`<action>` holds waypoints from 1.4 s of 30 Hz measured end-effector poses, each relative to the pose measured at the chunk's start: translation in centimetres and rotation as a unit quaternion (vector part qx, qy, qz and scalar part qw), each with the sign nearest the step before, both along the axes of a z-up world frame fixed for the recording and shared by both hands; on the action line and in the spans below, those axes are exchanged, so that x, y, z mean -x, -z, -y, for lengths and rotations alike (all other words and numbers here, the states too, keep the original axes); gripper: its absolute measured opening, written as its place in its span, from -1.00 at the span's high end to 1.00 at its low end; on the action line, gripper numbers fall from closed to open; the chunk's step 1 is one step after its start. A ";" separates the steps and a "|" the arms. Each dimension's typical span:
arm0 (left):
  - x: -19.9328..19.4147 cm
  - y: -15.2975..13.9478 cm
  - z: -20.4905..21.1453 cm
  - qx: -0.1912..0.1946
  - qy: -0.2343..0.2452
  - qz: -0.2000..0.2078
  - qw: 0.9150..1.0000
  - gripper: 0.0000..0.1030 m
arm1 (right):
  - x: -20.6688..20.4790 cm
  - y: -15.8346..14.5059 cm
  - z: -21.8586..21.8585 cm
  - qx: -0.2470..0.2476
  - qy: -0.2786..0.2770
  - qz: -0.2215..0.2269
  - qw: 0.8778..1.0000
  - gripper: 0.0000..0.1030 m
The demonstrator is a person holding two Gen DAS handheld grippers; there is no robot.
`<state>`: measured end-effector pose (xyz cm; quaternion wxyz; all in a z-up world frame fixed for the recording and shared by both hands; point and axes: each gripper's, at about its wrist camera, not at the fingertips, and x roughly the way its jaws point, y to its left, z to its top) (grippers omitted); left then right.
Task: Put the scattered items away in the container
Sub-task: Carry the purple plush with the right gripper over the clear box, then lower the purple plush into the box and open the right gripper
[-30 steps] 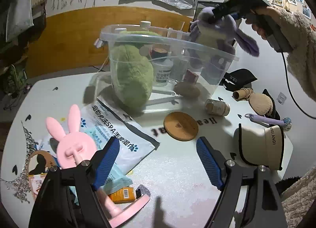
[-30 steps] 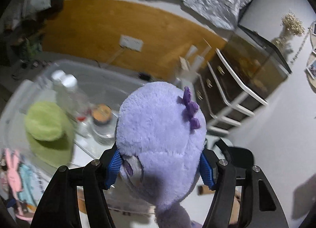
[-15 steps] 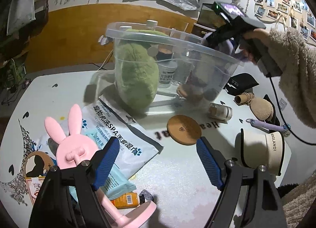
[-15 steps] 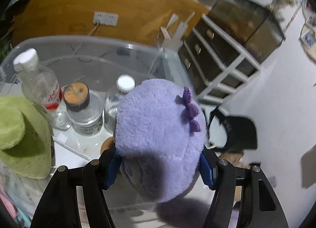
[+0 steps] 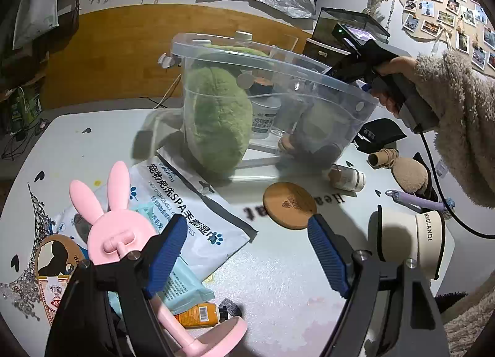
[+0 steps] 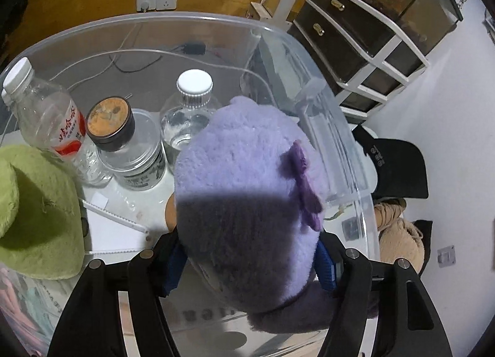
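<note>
Left fingers: my left gripper (image 5: 247, 251) stands wide apart, blue pads (image 5: 168, 248) bare, nothing between them; it hangs over the white table (image 5: 272, 289).
Below left pad: pink bunny stand (image 5: 114, 233), lying over a wipes pouch (image 5: 185, 208) and a pale blue pack (image 5: 181, 289) (an orange tube (image 5: 198, 315) lies just beside its foot).
Between the pads, further off: round wooden coaster (image 5: 289, 205), flat on the table, apart from both pads.
Container: clear plastic tub (image 5: 309, 78), with the green plush (image 5: 216, 128) leaning on its near wall.
Tub contents, from my right camera: water bottle (image 6: 58, 134), brown-lidded jar (image 6: 130, 146), second white-capped bottle (image 6: 191, 109), all upright.
Right fingers: my right gripper (image 6: 250, 261) is down inside the tub, pads (image 6: 326, 267) against both sides of the purple plush (image 6: 247, 202); the grip is just starting to ease.
Purple plush: inside the tub walls; whether it rests on the floor I cannot tell.
Right of tub: small white bottle (image 5: 346, 177) on its side, cream cap (image 5: 408, 239).
</note>
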<state>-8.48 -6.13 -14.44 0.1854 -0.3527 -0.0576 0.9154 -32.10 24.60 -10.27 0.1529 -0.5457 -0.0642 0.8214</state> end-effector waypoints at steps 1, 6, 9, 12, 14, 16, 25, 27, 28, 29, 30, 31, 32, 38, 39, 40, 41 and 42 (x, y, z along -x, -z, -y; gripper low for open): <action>0.0 0.0 0.0 0.000 0.000 0.000 1.000 -0.55 | 0.0 0.1 0.0 0.002 0.000 0.003 1.000 -0.36; -0.1 -0.2 0.0 -0.003 -0.001 -0.003 1.000 -0.55 | 0.4 -0.1 -0.4 0.025 -0.005 0.022 0.999 -0.65; -0.2 -0.4 0.1 -0.004 -0.002 -0.005 1.000 -0.55 | 0.3 -0.5 -1.2 0.051 -0.004 0.022 0.998 -0.77; -0.2 -0.4 0.2 -0.004 -0.004 -0.006 1.000 -0.55 | -0.1 -0.9 -0.6 0.033 -0.015 0.018 0.999 -0.77; -0.2 -0.4 0.2 -0.004 -0.005 -0.006 1.000 -0.55 | -0.6 -1.4 -0.2 0.017 -0.025 0.011 0.999 -0.77; -0.1 -0.4 0.2 -0.004 -0.005 -0.006 1.000 -0.55 | -1.0 -2.2 0.2 0.006 -0.033 0.004 0.999 -0.77; 0.1 -0.5 -0.1 -0.006 0.001 -0.006 1.000 -0.55 | -3.8 -9.3 -1.5 0.041 -0.032 -0.078 0.996 -0.77; 0.1 -0.5 -0.2 -0.006 0.003 -0.007 1.000 -0.55 | -4.4 -11.3 -2.4 0.074 -0.021 -0.112 0.991 -0.77; 0.1 -0.6 -0.3 -0.006 0.004 -0.007 1.000 -0.55 | -4.6 -12.3 -2.8 0.096 -0.017 -0.129 0.987 -0.77; 0.1 -0.6 -0.3 -0.005 0.004 -0.007 1.000 -0.55 | -4.7 -13.0 -3.0 0.128 -0.020 -0.142 0.981 -0.77; 0.1 -0.6 -0.3 -0.005 0.004 -0.007 1.000 -0.55 | -4.6 -13.2 -2.9 0.151 -0.029 -0.146 0.977 -0.77; 0.1 -0.6 -0.3 -0.004 0.004 -0.007 1.000 -0.55 | -4.3 -13.3 -2.7 0.172 -0.038 -0.147 0.973 -0.73; 0.1 -0.6 -0.3 -0.004 0.004 -0.006 1.000 -0.55 | -4.0 -12.9 -2.2 0.187 -0.049 -0.140 0.971 -0.49; 0.1 -0.9 0.0 -0.003 -0.003 -0.008 1.000 -0.55 | -0.8 -7.4 -0.2 0.257 -0.069 -0.061 0.962 0.40; 0.1 -0.9 0.1 -0.002 -0.005 -0.008 1.000 -0.55 | -0.4 -6.5 -0.4 0.248 -0.056 -0.054 0.966 0.40; 0.1 -1.0 0.1 -0.002 -0.006 -0.008 1.000 -0.55 | -0.1 -5.9 -0.7 0.236 -0.044 -0.055 0.969 0.42; 0.1 -1.0 0.1 -0.002 -0.008 -0.008 1.000 -0.55 | 0.1 -5.4 -1.0 0.223 -0.033 -0.057 0.973 0.55; 0.1 -1.0 0.2 -0.001 -0.009 -0.008 1.000 -0.55 | 0.4 -4.9 -1.3 0.213 -0.023 -0.058 0.975 0.63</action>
